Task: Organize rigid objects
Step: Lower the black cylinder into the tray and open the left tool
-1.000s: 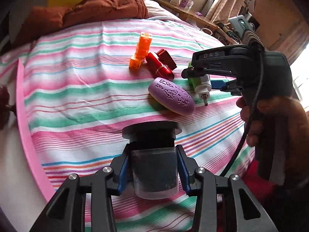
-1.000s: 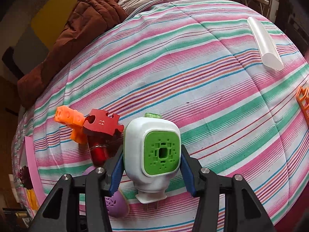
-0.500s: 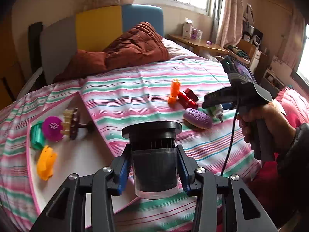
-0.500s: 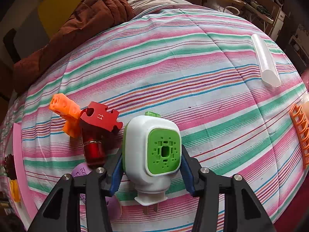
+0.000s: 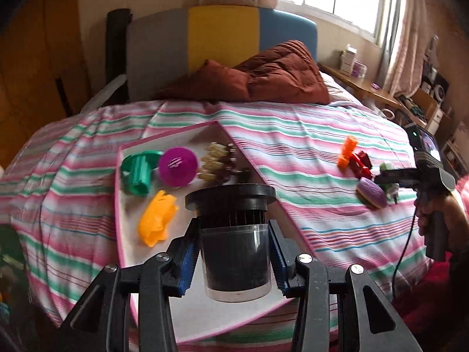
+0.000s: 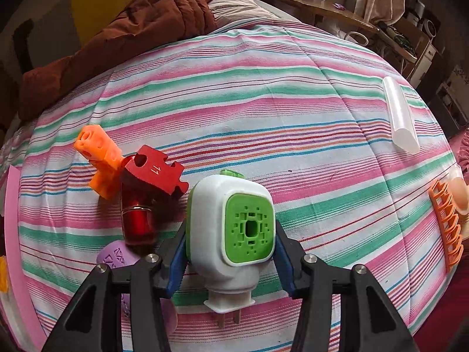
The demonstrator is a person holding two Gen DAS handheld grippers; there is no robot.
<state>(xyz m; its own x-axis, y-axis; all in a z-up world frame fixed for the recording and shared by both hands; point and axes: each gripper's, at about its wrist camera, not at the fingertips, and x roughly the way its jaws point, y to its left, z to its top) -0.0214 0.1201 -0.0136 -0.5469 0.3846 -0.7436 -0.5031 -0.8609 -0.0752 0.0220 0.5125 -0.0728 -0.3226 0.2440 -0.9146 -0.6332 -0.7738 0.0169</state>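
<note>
My left gripper [image 5: 234,261] is shut on a black jar with a clear base [image 5: 234,252], held above the near part of a white tray with a pink rim [image 5: 123,252]. The tray holds a green piece [image 5: 137,173], a magenta ball [image 5: 178,166], an orange toy [image 5: 156,220] and a tan-and-brown piece [image 5: 218,162]. My right gripper [image 6: 230,259] is shut on a white and green plug-in device [image 6: 234,234], held over the striped bed. It shows at the right of the left wrist view [image 5: 390,180].
On the bedspread lie an orange block piece [image 6: 101,161], a red puzzle piece [image 6: 155,170] on a red cylinder [image 6: 137,220], a purple oval [image 6: 114,259], a white tube [image 6: 400,114] and an orange rack [image 6: 445,228]. A brown quilt [image 5: 263,73] lies by the headboard.
My left gripper has swung left and back with the jar, from over the bedspread to over the tray. My right gripper has lifted slightly, still holding the plug-in device.
</note>
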